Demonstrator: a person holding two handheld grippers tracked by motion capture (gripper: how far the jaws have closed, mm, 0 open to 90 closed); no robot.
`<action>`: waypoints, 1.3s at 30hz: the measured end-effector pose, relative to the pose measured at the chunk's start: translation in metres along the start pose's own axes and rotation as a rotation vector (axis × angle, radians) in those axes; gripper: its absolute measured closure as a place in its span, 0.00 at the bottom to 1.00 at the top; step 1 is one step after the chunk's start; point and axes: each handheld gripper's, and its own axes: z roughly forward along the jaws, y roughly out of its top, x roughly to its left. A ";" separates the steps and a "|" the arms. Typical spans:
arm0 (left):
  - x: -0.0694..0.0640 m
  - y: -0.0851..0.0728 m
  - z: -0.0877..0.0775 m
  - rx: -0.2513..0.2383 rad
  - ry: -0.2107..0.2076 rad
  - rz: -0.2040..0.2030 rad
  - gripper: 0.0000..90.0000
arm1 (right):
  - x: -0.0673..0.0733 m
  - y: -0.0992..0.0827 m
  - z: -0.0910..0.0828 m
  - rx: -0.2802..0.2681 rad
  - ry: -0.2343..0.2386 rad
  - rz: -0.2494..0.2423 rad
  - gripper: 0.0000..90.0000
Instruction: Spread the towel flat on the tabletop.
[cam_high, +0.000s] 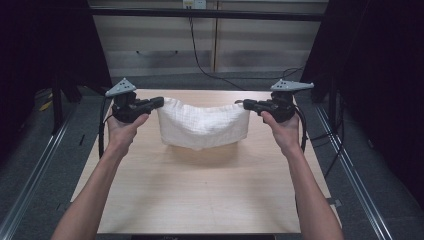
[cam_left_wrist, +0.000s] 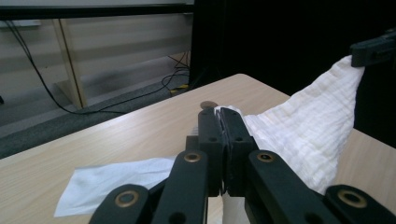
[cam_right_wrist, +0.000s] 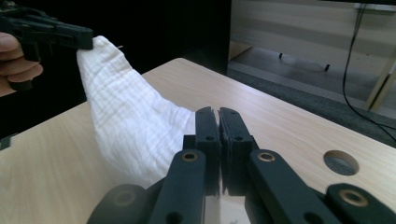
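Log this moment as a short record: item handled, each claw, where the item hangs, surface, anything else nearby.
item: white cloth, crinkled weave
left claw: shut on one top corner of the cloth
right claw: shut on the opposite top corner
cloth state: stretched between both claws, sagging in the middle, hanging above the table
surface: light wooden table
also present: round hole in the tabletop; black cable on the floor behind

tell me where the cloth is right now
In the high view the cloth hangs mid-table between the left gripper and right gripper, each pinching a top corner.
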 end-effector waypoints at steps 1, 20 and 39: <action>0.003 0.002 0.002 0.000 0.008 -0.004 0.98 | -0.003 0.002 0.001 0.003 -0.006 0.006 0.97; -0.005 0.023 0.004 -0.076 -0.018 0.025 0.98 | -0.022 0.025 -0.012 -0.055 -0.052 0.020 0.97; -0.022 -0.053 -0.016 0.006 -0.063 0.030 0.98 | 0.006 -0.062 -0.020 0.026 0.015 0.042 0.97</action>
